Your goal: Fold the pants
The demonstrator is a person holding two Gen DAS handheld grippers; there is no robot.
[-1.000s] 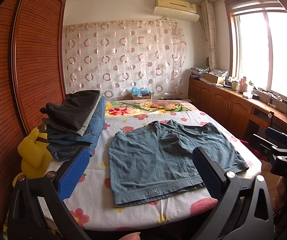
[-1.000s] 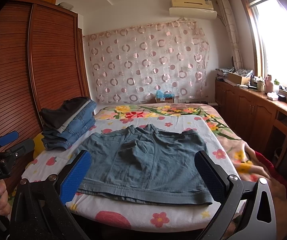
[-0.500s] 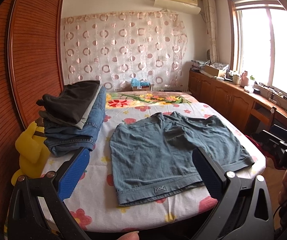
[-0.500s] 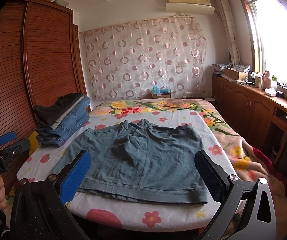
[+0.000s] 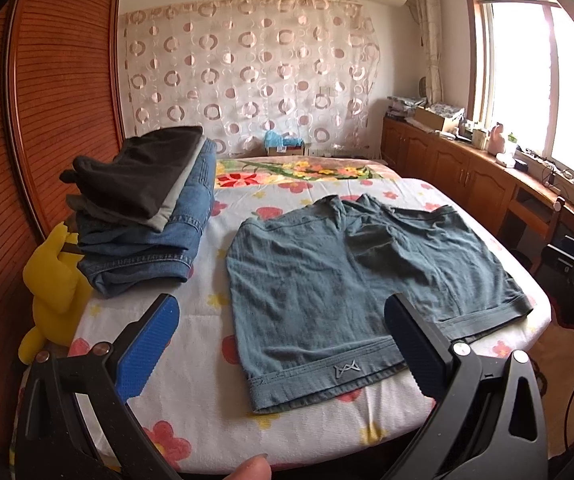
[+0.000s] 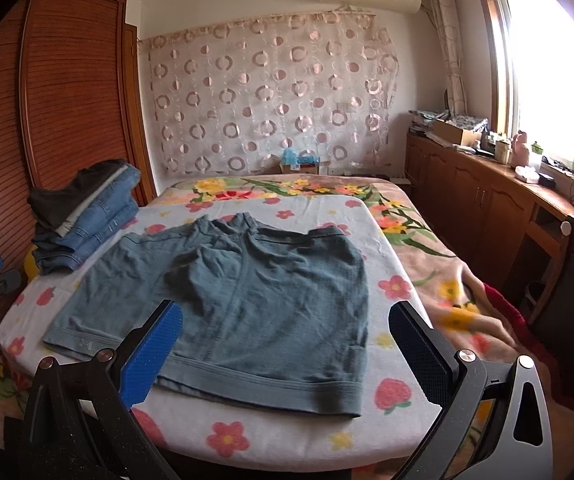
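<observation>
The left gripper [image 5: 281, 324] and right gripper [image 6: 285, 330] both hover with fingers spread wide, holding nothing, above the bed's [image 6: 287, 436] near edge. The blue-grey shorts [image 6: 247, 292] lie flat there, waistband nearest. A stack of folded clothes [image 5: 143, 208] sits along the bed's left edge.

The shorts [image 5: 351, 280] were dusty blue-green. The bed sheet [image 5: 207, 344] was white with red and yellow flowers. The stack of clothes [image 5: 143, 208] showed black, grey and blue denim. The curtain [image 5: 247, 76] carried pink circles. The tool pads [image 5: 147, 348] were blue. The soft toy [image 5: 53, 292] was yellow.
</observation>
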